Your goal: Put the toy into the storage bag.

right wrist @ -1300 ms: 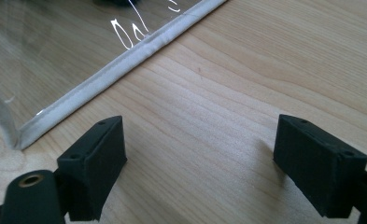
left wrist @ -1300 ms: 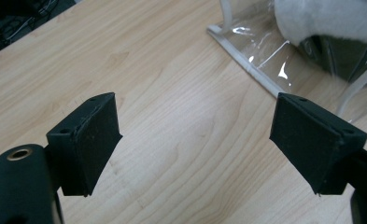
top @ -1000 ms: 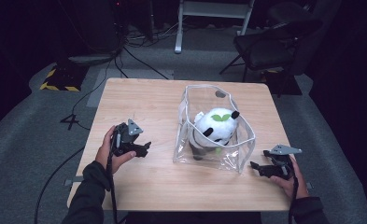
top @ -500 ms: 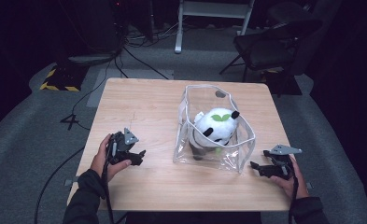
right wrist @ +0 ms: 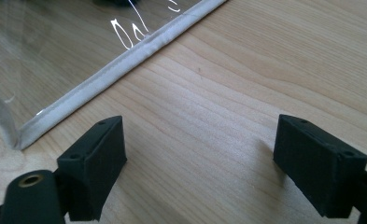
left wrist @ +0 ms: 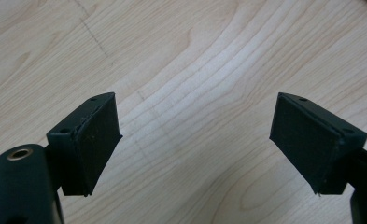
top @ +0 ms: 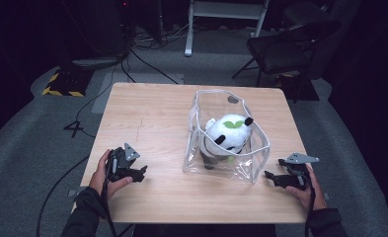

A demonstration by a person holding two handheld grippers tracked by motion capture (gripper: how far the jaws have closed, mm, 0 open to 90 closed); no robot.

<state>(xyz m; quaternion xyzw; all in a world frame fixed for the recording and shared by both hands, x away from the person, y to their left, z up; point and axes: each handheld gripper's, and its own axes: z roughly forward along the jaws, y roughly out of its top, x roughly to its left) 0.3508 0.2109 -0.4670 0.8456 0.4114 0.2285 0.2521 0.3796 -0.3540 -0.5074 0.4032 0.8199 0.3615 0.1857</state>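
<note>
While the clear plastic bag [top: 226, 143] stands open on the right half of the wooden table [top: 152, 118], just right of the frame's centre in the high view, you have both tools parked off it. A white plush toy [top: 228, 133] with black ears and a green leaf on its head sits inside the bag, upright or nearly so, and the white-trimmed rim holds the mouth wide above it. That looks like a bag already loaded, or one waiting to be unloaded; the frames do not say which.

Your left gripper [top: 141, 172] rests low at the lower left of the high view, well apart from the bag, its jaws pointing toward it. Your right gripper [top: 270, 175] sits at the lower right, just beside the bag's near corner, probably so it can reach the trim quickly.

Look along the left gripper [left wrist: 195, 140] in its own view: the two black pads [left wrist: 97, 140] stand moderately apart with bare wood grain between them, holding and touching nothing. In the right gripper view the right gripper [right wrist: 197, 149] is much the same, pads [right wrist: 97, 158] spread wide over bare table, empty. The bag's white seam [right wrist: 116, 65] runs diagonally across the upper left there, near the left-hand pad but not touching it.
</note>
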